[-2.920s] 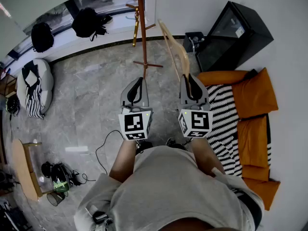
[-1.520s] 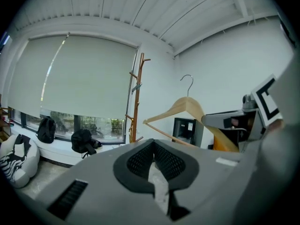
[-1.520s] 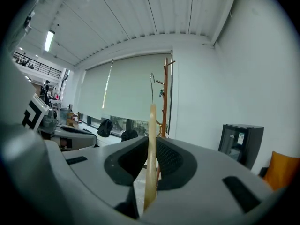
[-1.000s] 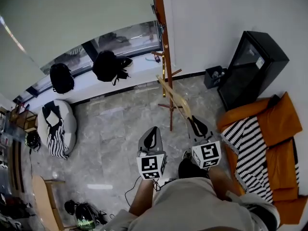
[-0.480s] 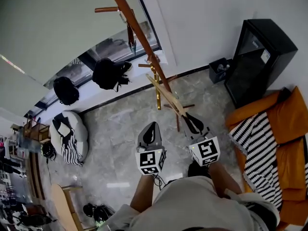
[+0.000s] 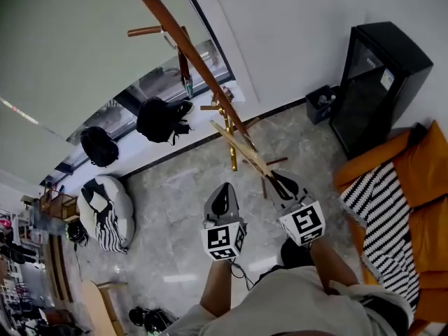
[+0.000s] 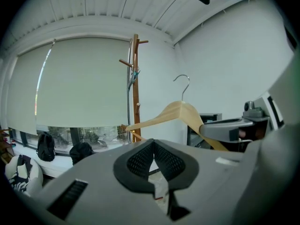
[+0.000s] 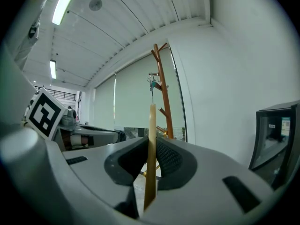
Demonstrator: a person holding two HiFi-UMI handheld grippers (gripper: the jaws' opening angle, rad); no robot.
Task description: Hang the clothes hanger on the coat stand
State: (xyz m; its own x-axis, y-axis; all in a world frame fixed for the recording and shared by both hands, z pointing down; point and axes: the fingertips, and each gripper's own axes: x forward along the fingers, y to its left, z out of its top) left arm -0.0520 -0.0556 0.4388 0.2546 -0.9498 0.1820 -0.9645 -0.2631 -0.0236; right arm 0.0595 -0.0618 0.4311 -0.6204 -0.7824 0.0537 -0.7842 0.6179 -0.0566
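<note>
Wood, pale and smooth, makes up the clothes hanger (image 6: 241,145), and our right gripper (image 6: 281,182) pinches one end of its arm. The rest of the hanger sticks out in front of us. Its metal hook (image 7: 183,96) points up. We think we hold it by the end like this so the hook is free to go over a peg.

Our left gripper (image 6: 220,201) is closed tight with nothing in it. It waits beside the right one and does not touch the hanger. We think one gripper is enough for such a light thing.

Just ahead stands the brown coat stand (image 6: 185,44), by the white wall and the window. Its pegs (image 6: 143,30) stick out near the top, higher than the hanger.

From above, the hanger crosses in front of the pole, but we cannot tell if they touch. The hook is not on any peg yet, so we think the lift up to a peg comes next.
</note>
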